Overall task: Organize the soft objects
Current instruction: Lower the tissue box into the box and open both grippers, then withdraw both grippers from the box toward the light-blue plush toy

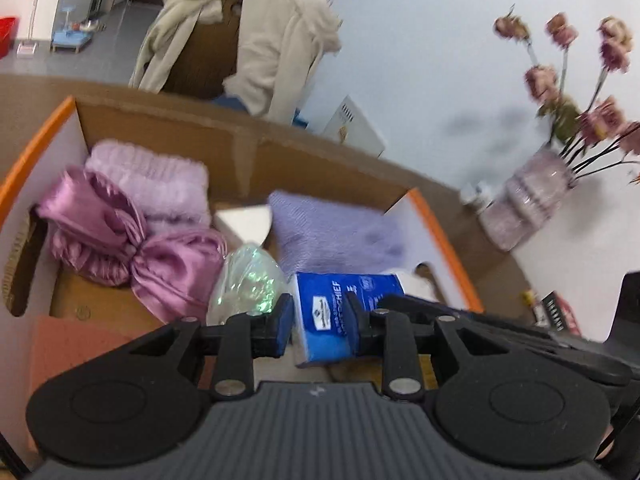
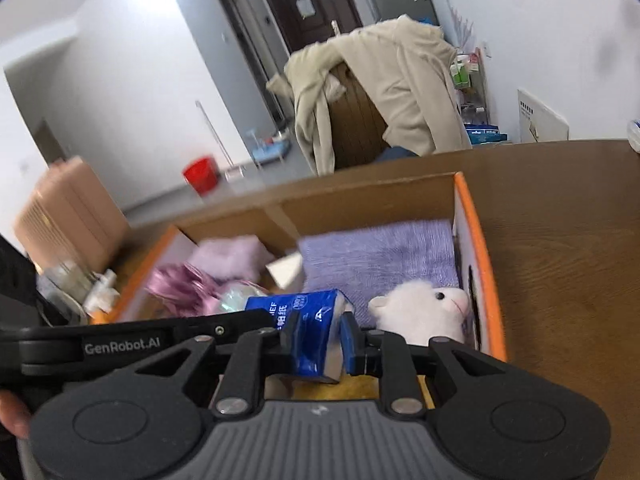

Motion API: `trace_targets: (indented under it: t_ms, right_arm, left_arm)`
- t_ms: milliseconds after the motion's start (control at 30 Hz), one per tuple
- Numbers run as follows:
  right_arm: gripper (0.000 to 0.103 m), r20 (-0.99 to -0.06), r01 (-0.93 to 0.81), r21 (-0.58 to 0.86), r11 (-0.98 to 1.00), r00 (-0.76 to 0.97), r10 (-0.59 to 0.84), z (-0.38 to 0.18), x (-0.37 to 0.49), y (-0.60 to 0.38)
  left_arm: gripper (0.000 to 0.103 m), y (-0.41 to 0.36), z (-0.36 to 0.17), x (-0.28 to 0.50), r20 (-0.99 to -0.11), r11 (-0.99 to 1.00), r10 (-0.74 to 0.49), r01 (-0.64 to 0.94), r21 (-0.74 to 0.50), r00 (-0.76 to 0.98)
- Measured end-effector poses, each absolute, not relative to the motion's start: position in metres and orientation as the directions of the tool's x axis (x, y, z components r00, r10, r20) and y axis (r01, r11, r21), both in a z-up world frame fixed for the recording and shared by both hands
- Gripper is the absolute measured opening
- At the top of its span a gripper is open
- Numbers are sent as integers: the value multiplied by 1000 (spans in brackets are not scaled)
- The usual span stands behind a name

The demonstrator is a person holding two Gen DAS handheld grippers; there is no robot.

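- Both claws grip one blue tissue pack (image 1: pixel 340 312): the left claw (image 1: pixel 318 320) pinches one end and the right claw (image 2: pixel 318 338) the other, holding it above the near edge of the box (image 2: pixel 460 196).
- Best to lower it level into the bare gap between the shiny bag (image 1: pixel 246 280) and the purple towel (image 2: pixel 380 256).
- The two claws should let go together, clear of the plush toy (image 2: pixel 424 308).

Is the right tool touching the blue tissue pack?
Touching. Right wrist view: right tool has both fingers pressed against the tissue pack, squeezing it.

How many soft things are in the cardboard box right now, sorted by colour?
Purple or lilac: 3, fluffy cloth, satin bundle, knitted cloth
White: 1, plush toy
Blue: 1, tissue pack, held by both grippers
Total: 5
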State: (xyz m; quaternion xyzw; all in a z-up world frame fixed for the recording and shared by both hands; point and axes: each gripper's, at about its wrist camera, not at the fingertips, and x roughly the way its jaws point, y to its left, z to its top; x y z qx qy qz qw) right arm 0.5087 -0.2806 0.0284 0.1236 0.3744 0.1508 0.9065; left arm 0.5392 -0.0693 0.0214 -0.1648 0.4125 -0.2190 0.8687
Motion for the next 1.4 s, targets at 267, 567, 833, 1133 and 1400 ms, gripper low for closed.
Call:
trace_targets:
  t_ms: [267, 567, 833, 1133, 1400]
  right_arm:
    - [20, -715, -189, 284, 940, 612, 339, 8, 541, -278]
    - [22, -653, -183, 243, 953, 696, 300, 23, 508, -285]
    - [23, -546, -249, 200, 948, 775, 319, 108, 440, -302]
    - [34, -466, -282, 167, 945, 822, 328, 156, 357, -320]
    - [51, -395, -365, 175, 915, 825, 404, 131, 254, -320]
  left_arm:
    - [28, -92, 17, 557, -707, 902, -432, 265, -342, 559]
    - [42, -87, 43, 531, -690, 891, -453, 291, -347, 564]
    - [49, -69, 125, 450, -608, 913, -406, 332, -238, 682]
    - [53, -48, 161, 363, -530, 937, -349, 305, -172, 773]
    - [72, -28, 142, 237, -406, 939, -344, 321, -126, 847]
